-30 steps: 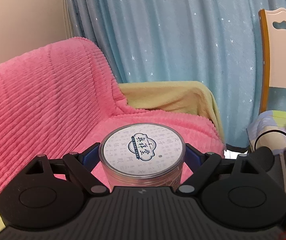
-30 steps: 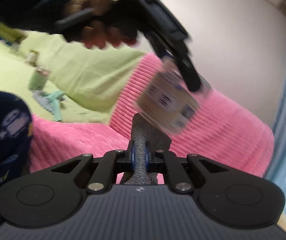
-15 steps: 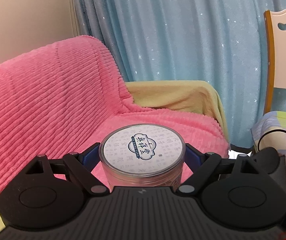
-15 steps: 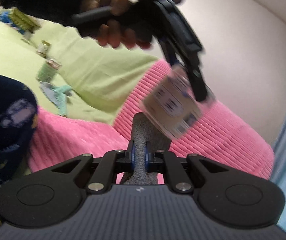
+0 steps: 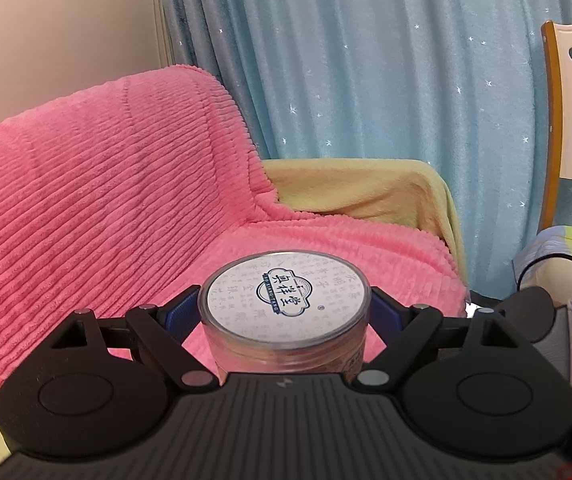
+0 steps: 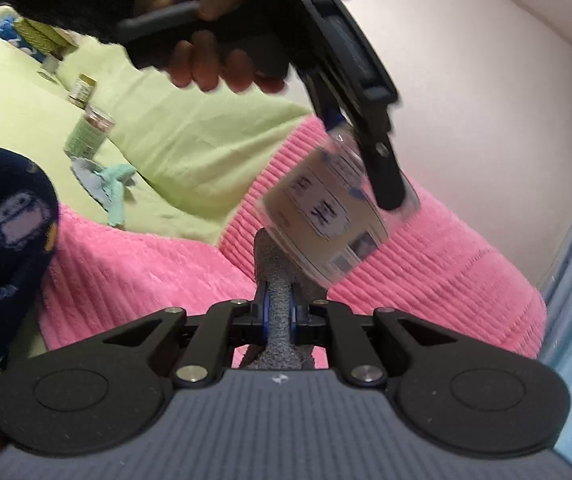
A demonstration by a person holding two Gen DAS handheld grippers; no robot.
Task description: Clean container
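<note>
Left gripper [image 5: 283, 312] is clamped on a lidded jar [image 5: 283, 320] above the pink blanket [image 5: 97, 200]. Right gripper [image 6: 279, 312] pinches a grey cloth [image 6: 279, 300] touching the jar's bottom; two small jars [image 6: 87, 120] lie far left.

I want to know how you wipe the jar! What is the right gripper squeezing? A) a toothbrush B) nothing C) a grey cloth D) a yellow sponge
C: the right gripper is shut on a grey cloth, whose end meets the round container held in the left gripper.
</note>
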